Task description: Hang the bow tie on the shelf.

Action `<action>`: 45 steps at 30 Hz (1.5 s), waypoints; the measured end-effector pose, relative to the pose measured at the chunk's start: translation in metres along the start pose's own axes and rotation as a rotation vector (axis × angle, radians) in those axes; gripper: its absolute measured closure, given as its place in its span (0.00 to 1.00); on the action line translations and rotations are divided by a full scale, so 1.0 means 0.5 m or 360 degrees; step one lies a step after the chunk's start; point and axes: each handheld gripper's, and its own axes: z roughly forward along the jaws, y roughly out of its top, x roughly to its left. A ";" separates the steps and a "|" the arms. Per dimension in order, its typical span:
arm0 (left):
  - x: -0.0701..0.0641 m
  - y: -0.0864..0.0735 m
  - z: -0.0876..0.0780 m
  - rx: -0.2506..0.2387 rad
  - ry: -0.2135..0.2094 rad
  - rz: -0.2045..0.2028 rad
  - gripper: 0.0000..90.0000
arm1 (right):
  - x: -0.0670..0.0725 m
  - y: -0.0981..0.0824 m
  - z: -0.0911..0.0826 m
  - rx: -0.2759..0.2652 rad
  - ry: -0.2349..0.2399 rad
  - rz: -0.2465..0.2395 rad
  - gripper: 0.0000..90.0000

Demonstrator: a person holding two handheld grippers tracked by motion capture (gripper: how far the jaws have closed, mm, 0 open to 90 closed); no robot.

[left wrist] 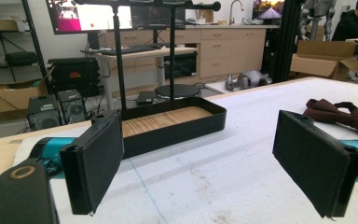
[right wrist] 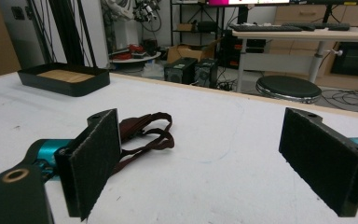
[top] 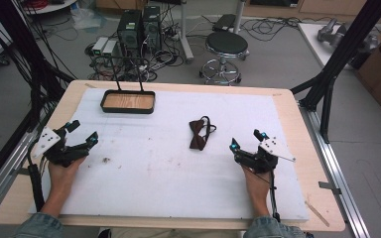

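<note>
Both jaws of the right hand-held gripper (top: 247, 140) stand wide apart, empty, like the left hand-held gripper (top: 82, 132). Just beyond the right one, a dark red bow tie (top: 199, 133) lies on the white surface (top: 149, 163), partly hidden behind a jaw in the right gripper view. Farther off stands a black tray (top: 128, 101).

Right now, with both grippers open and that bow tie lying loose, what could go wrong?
1. The bow tie trails a thin strap; the right gripper could pinch only the strap, leaving the bow dangling.
2. The tie is soft and flat on the white mat, so the jaws may scrape the mat or slide off.
3. The stand's tray sits far off; a loose grip might drop the tie on the way.
</note>
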 end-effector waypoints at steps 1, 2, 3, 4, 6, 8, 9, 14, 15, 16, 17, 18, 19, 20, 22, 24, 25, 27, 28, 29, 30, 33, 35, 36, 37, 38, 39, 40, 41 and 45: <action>0.000 0.000 0.000 0.0003 0.0001 0.0003 0.18 | 0.001 0.000 0.000 0.0007 0.0002 0.0004 0.13; 0.000 0.000 0.000 0.0005 0.0001 0.0004 0.19 | 0.001 0.000 0.000 0.0008 0.0002 0.0003 0.13; 0.000 0.000 0.000 0.0006 0.0000 0.0003 0.19 | 0.001 0.000 0.000 0.0008 0.0001 0.0002 0.13; 0.000 0.000 0.000 0.0005 -0.0003 0.0000 0.18 | 0.001 0.000 0.000 0.0008 -0.0001 -0.0001 0.13; 0.000 0.000 -0.001 0.0010 -0.0002 0.0000 0.19 | 0.002 0.000 0.001 0.0010 -0.0004 0.0000 0.13; -0.001 0.000 -0.001 0.0012 0.0001 0.0000 0.18 | 0.002 -0.001 0.001 0.0012 -0.0005 0.0006 0.13; -0.001 0.000 -0.001 0.0013 0.0003 0.0001 0.19 | 0.002 -0.001 0.001 0.0014 -0.0008 0.0005 0.13; -0.003 0.000 -0.002 0.0017 -0.0003 0.0004 0.19 | 0.002 -0.001 0.002 0.0023 -0.0017 0.0003 0.13; -0.003 0.000 -0.002 0.0017 -0.0003 0.0005 0.19 | 0.001 -0.001 0.002 0.0023 -0.0022 0.0003 0.13; -0.003 0.000 -0.002 0.0011 -0.0003 0.0002 0.19 | 0.001 -0.001 0.002 0.0024 -0.0024 0.0003 0.13; -0.003 -0.001 -0.001 0.0007 -0.0001 0.0001 0.20 | 0.001 -0.001 0.002 0.0029 -0.0025 0.0009 0.13; -0.002 -0.001 -0.001 0.0006 -0.0003 0.0000 0.21 | 0.000 -0.002 0.001 0.0034 -0.0024 0.0009 0.13; -0.002 -0.001 0.000 0.0007 -0.0003 -0.0001 0.21 | 0.000 -0.002 0.001 0.0040 -0.0024 0.0010 0.13; -0.002 -0.001 0.000 0.0007 -0.0004 -0.0003 0.21 | 0.001 -0.002 0.001 0.0044 -0.0023 0.0011 0.13; -0.002 -0.001 -0.001 0.0009 -0.0006 -0.0003 0.21 | 0.001 -0.002 0.001 0.0043 -0.0030 0.0008 0.13; -0.002 -0.001 -0.001 0.0012 -0.0008 -0.0004 0.21 | 0.000 -0.002 0.001 0.0044 -0.0032 0.0008 0.13; -0.002 -0.001 -0.001 0.0011 -0.0006 -0.0004 0.21 | 0.000 -0.002 0.001 0.0045 -0.0037 0.0014 0.13; -0.002 -0.001 0.000 0.0014 -0.0009 0.0002 0.21 | 0.000 -0.002 0.001 0.0048 -0.0034 0.0020 0.13; -0.003 -0.001 0.000 0.0014 -0.0007 0.0004 0.21 | 0.000 -0.002 0.001 0.0049 -0.0034 0.0021 0.13; -0.003 -0.001 0.000 0.0018 -0.0004 0.0007 0.21 | 0.000 -0.002 0.001 0.0053 -0.0034 0.0022 0.13; -0.003 -0.001 0.000 0.0017 -0.0004 0.0007 0.21 | 0.000 -0.002 0.000 0.0055 -0.0035 0.0020 0.13; -0.003 -0.001 0.000 0.0019 -0.0005 0.0008 0.21 | 0.001 -0.002 0.001 0.0052 -0.0038 0.0008 0.13; -0.003 -0.002 0.000 0.0019 -0.0005 0.0007 0.21 | 0.001 -0.003 0.001 0.0053 -0.0042 0.0004 0.13; -0.003 -0.002 0.000 0.0020 -0.0005 0.0007 0.21 | 0.001 -0.003 0.002 0.0051 -0.0045 0.0001 0.13; -0.003 -0.002 0.000 0.0022 -0.0004 0.0010 0.21 | 0.002 -0.003 0.002 0.0056 -0.0043 0.0009 0.13; -0.003 -0.002 0.001 0.0020 -0.0005 0.0007 0.21 | 0.002 -0.003 0.003 0.0054 -0.0037 0.0013 0.13; -0.004 -0.002 0.001 0.0021 -0.0006 0.0012 0.21 | 0.003 -0.003 0.003 0.0053 -0.0036 0.0003 0.14; -0.004 -0.002 0.001 0.0023 -0.0001 0.0015 0.21 | 0.004 -0.003 0.003 0.0053 -0.0040 -0.0003 0.14; -0.004 -0.002 0.001 0.0023 -0.0001 0.0015 0.21 | 0.006 -0.002 0.003 0.0049 -0.0042 -0.0006 0.14; -0.006 -0.002 0.003 0.0024 -0.0002 0.0021 0.21 | 0.012 0.006 0.013 0.0069 -0.0016 0.0028 0.14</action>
